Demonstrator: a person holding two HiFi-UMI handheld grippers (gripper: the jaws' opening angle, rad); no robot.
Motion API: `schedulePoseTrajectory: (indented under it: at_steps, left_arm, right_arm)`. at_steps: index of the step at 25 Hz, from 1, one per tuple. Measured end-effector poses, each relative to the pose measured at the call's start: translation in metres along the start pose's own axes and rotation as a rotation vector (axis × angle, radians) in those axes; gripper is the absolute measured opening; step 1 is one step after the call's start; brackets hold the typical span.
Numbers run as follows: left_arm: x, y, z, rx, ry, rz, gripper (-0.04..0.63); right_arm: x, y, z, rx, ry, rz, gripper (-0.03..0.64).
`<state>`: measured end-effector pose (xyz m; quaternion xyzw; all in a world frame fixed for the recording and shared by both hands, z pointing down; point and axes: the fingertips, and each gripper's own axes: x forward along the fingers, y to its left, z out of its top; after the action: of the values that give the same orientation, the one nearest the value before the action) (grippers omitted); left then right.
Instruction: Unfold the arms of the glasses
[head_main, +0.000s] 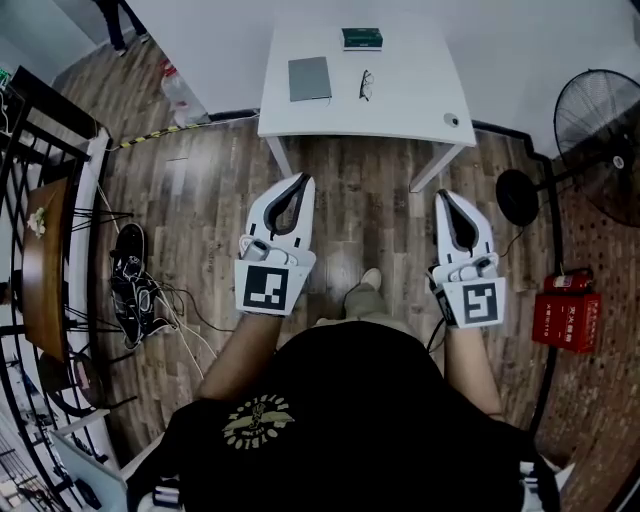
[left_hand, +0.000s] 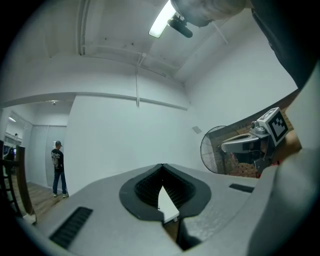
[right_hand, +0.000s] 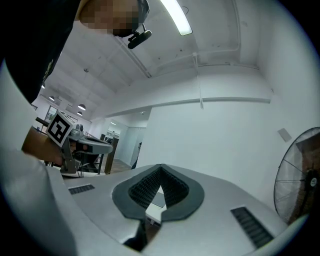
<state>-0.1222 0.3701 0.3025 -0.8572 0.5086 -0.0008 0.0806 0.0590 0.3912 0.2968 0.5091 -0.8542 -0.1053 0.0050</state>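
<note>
1. White plastic shelled the left gripper (head_main: 302, 180), which pointed level above the wooden floor (head_main: 200, 180). Its jaw tips met, with nothing between them.
2. A grey pad (head_main: 309, 78) lay flat on the white table (head_main: 400, 115), straight ahead of the left gripper and well apart from it.
3. A green box (head_main: 361, 38) sat near the table's far edge, ahead of the left gripper and off to its right. It was closed, so what it held could not be told.
4. The glasses (head_main: 366, 84) lay on the table just nearer than the box, ahead of both grippers and between their lines. They were well apart from each. Their long axis ran away from the person, roughly along the way the jaws pointed. The left gripper looked slightly the nearer. Whether the arms were folded was too small to tell.
5. The right gripper (head_main: 443, 196) was likewise closed on nothing, aimed almost level.
6. Judging from this, the next move called for a long forward reach, each gripper angling inward toward the glasses.
</note>
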Motion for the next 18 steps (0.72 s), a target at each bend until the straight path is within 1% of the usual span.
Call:
schedulePoseTrajectory:
  at_steps: [3,6,9,13,18]
  left_arm:
    - [0.009,0.006,0.001,-0.008,-0.011,0.02,0.008]
    - [0.024,0.008,-0.005,-0.023,-0.001,0.01,0.006]
    - [0.041,0.008,-0.011,-0.009,0.018,0.007,0.007]
    - [0.064,0.009,-0.012,0.015,0.033,0.046,0.008]
    - [0.095,0.012,-0.008,0.019,0.027,0.113,0.007]
  right_arm:
    - [0.01,-0.011,-0.008,0.01,0.034,-0.014,-0.006]
    - [0.021,-0.019,-0.013,0.013,0.046,0.0,-0.005]
    - [0.03,-0.029,-0.02,0.02,0.062,0.01,-0.006]
    - [0.04,-0.046,-0.024,0.027,0.063,0.024,-0.006]
    - [0.052,-0.084,-0.025,0.03,0.04,0.022,-0.006]
